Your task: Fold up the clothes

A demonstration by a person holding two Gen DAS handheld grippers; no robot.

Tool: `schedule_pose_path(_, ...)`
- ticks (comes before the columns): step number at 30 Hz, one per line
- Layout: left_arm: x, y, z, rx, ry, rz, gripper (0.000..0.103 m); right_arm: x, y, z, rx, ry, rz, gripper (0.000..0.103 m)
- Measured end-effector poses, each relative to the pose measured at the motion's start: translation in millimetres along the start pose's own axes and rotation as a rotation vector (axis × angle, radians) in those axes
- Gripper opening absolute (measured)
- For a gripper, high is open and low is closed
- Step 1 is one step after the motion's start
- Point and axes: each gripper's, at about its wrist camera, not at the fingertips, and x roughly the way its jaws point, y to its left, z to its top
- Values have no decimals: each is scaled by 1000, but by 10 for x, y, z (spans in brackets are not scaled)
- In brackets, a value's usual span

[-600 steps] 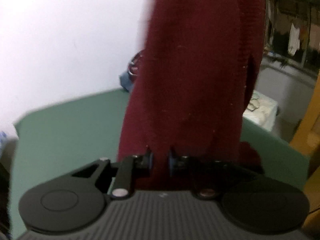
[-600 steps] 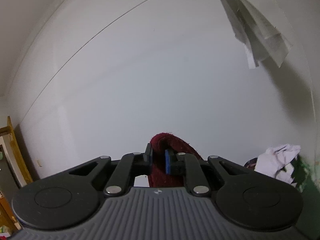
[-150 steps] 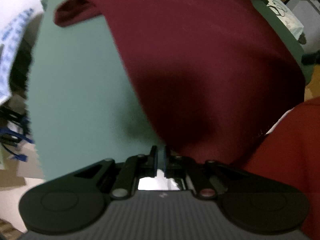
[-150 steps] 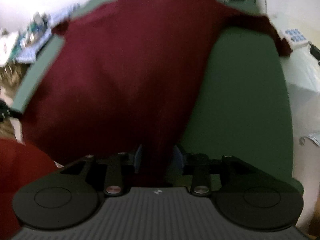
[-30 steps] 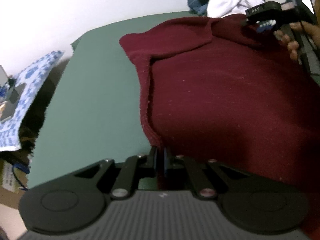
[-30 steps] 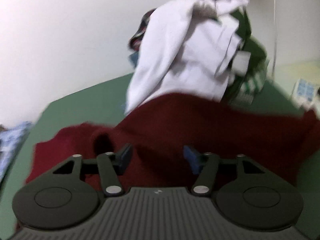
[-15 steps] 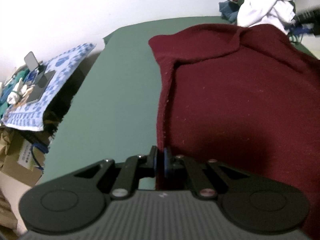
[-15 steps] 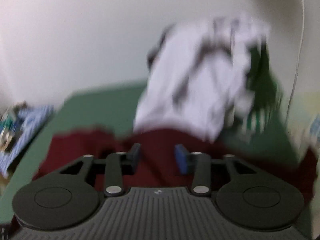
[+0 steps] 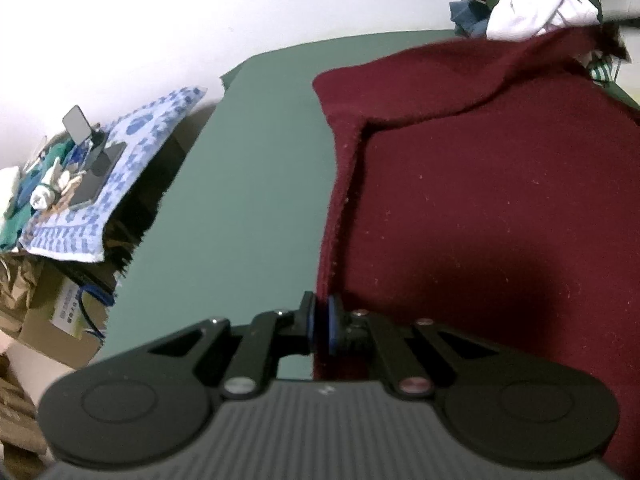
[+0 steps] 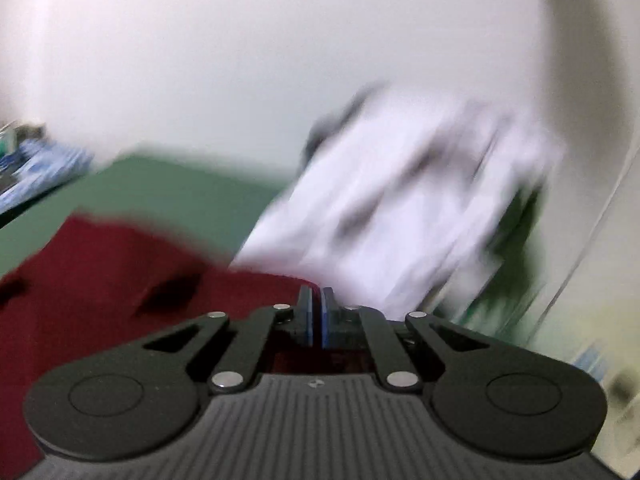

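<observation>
A dark red knit garment (image 9: 480,184) lies spread over the green table (image 9: 256,168), one edge folded back along its left side. My left gripper (image 9: 321,322) is shut on the near left edge of that garment, the cloth pinched between its blue pads. In the blurred right wrist view the same red garment (image 10: 120,280) fills the lower left. My right gripper (image 10: 316,316) is shut on its far edge, lifted a little off the table, right in front of a white heap.
A heap of white and mixed clothes (image 9: 536,0) sits at the table's far right corner, close behind the right gripper (image 10: 408,208). Left of the table stands a blue-patterned cloth (image 9: 116,168) with small items and cardboard boxes (image 9: 60,312) below. A white wall runs behind.
My right gripper's jaws have closed from wide apart onto the garment's far edge, and it has risen and rolled. The left gripper keeps its grip and has only tilted slightly.
</observation>
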Motion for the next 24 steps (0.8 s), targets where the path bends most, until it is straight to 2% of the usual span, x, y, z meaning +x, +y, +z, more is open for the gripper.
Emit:
schedule_pose_path(1,-5,-5,1,5,-2,-1,1,-94,-21,85,-58,-67,-50,2)
schedule_pose_path(2,-9,-12,0,10,-4,-3,1,-153,-25,112,-115,-98,-75,2)
schedule_pose_path(4,-16,-36,-14,15,-5,-18,1,-205,-19,80,-217,-92,-83,3)
schedule_pose_path(6,-16,-72,-33,20,-5,-40,1,-112,29,-142,-308,13,-88,4)
schedule_pose_path(8,2,-115,-44,36,0,-53,1,1,87,-410,-390,114,-121,13)
schedule_pose_path(9,14,-129,-50,44,3,-54,1,75,58,-544,-389,164,-142,13)
schedule_pose_path(10,27,-142,-56,51,7,-54,1,82,7,-605,-331,199,-147,13)
schedule_pose_path(12,56,-149,-60,58,20,-53,1,-39,-195,-624,-22,247,-44,18)
schedule_pose_path(14,73,-143,-59,62,25,-49,1,-107,-334,-763,329,293,76,37)
schedule_pose_path(15,80,-141,-59,64,28,-47,1,-141,-394,-844,506,314,136,39)
schedule_pose_path(17,89,-146,-59,78,34,-43,3,-71,-432,-988,751,341,180,39)
schedule_pose_path(21,72,-149,-80,101,43,-38,10,42,-304,-1179,1012,326,185,40)
schedule_pose_path(24,32,-123,-123,110,48,-40,20,105,-164,-1175,1044,273,145,40)
